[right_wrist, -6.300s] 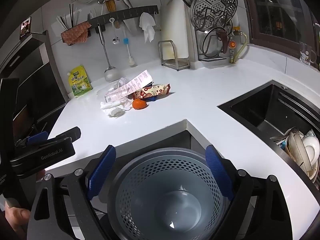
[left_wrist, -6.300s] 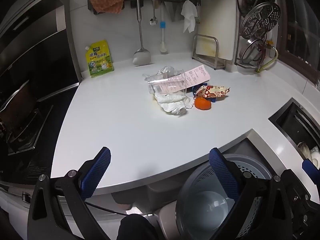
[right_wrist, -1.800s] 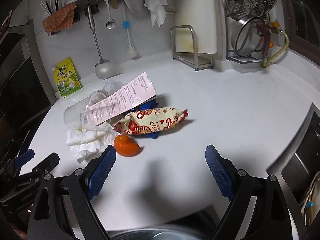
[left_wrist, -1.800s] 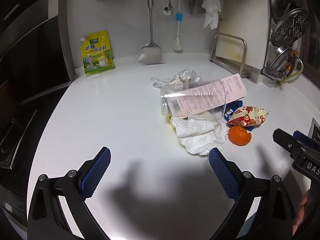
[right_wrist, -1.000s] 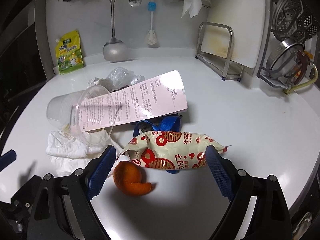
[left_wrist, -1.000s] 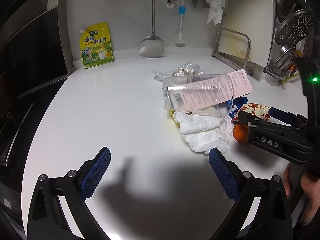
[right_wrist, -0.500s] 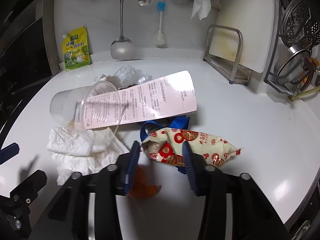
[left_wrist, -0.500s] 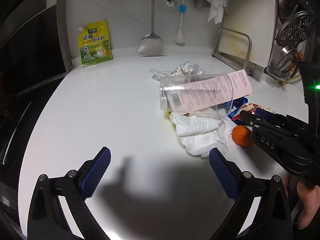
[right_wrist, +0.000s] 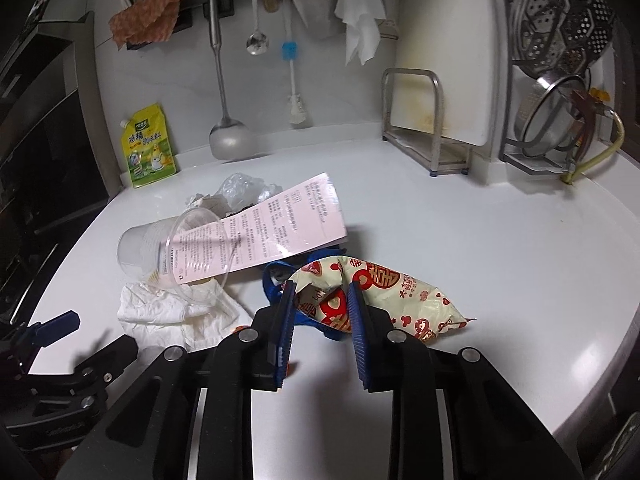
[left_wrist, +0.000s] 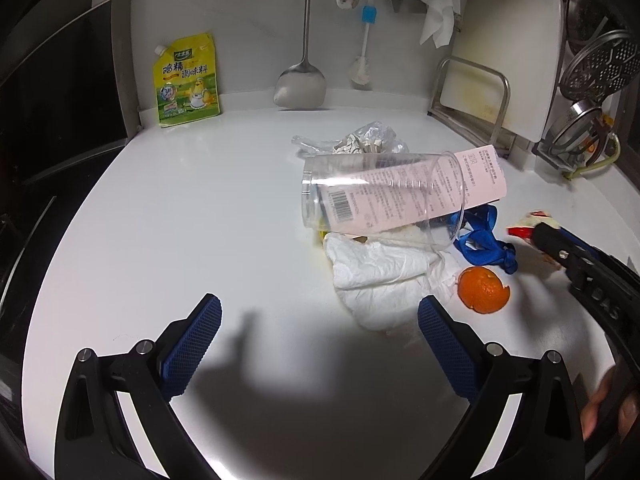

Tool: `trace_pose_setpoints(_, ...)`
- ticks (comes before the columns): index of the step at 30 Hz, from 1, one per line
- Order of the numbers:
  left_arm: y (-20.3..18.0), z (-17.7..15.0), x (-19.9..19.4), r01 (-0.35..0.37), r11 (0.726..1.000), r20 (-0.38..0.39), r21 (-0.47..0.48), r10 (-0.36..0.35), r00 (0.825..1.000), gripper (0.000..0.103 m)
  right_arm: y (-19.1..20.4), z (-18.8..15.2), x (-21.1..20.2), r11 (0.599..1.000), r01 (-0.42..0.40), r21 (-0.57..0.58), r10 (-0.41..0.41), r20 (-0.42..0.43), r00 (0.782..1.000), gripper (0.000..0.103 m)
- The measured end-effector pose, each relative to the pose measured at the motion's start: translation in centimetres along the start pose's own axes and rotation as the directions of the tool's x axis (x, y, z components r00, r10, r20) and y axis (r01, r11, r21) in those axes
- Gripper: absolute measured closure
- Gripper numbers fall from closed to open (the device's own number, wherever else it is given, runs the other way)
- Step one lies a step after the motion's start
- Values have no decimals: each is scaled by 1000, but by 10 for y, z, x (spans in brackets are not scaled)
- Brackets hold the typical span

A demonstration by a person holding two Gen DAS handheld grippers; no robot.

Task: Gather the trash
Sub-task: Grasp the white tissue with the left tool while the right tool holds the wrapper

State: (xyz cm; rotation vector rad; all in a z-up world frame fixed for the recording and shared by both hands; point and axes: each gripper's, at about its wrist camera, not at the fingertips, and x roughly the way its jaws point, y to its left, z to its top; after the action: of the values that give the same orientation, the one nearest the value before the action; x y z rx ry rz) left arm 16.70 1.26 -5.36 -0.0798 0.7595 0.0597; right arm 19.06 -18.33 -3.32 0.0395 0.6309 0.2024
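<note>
Red-and-cream snack wrapper (right_wrist: 384,292) is what has changed: your right gripper (right_wrist: 322,294) has just been closing, and its blue fingers (right_wrist: 356,312) now pinch the wrapper's near end, which a second ago lay free between wide-open pads. The packet looks crumpled where the pads press, and its far end trails toward 4 o'clock over the white tabletop (right_wrist: 500,240). In the left wrist view the same gripper has drawn back toward 3 o'clock, with only a sliver of the wrapper (left_wrist: 532,220) showing at its tip.

Your left gripper (left_wrist: 320,332) hangs with its fingers wide and nothing between them, low over the bare tabletop at 6 o'clock of the pile.

So the first piece looks secured, and I judge the next step to be carrying it off to wherever the trash goes; no bin shows in either view right now. Left on the tabletop are the orange peel (left_wrist: 484,290), the crumpled white tissue (left_wrist: 384,272) at its 9 o'clock, the clear plastic cup (left_wrist: 380,200) lying on its side with the pink receipt (left_wrist: 476,176) in it, the blue strip (left_wrist: 486,240), and the crinkled clear plastic (left_wrist: 372,140) at 12 o'clock. The blue strip lies right under the wrapper, so watch that it does not drag along.
</note>
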Motion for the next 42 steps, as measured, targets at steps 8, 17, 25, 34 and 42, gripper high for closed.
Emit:
trace_pose_setpoints(8, -23, 8, 23, 10, 999, -62, 49, -7, 998, 27, -17, -8, -22, 998, -24, 58, 24, 12, 1000, 78)
trace_pose_setpoints(17, -22, 6, 21, 62, 996, -76, 62, -58, 995, 89, -21, -15, -39, 996, -30, 80, 28, 26, 999, 78)
trace_pose_setpoints(25, -7, 14, -6, 61, 996, -18, 59, -60, 998, 92, -21, -24, -51, 994, -34, 108, 32, 26, 999, 78)
trace_pose_setpoints(34, 7, 16, -51, 80, 995, 45, 67, -83, 996, 92, -15, -37, -83, 993, -10, 121, 4, 46, 999, 78)
trace_pose_setpoints(42, 9, -20, -87, 105, 989, 53, 106, -111, 992, 92, -5, -65, -117, 990, -9, 139, 2, 44, 999, 78)
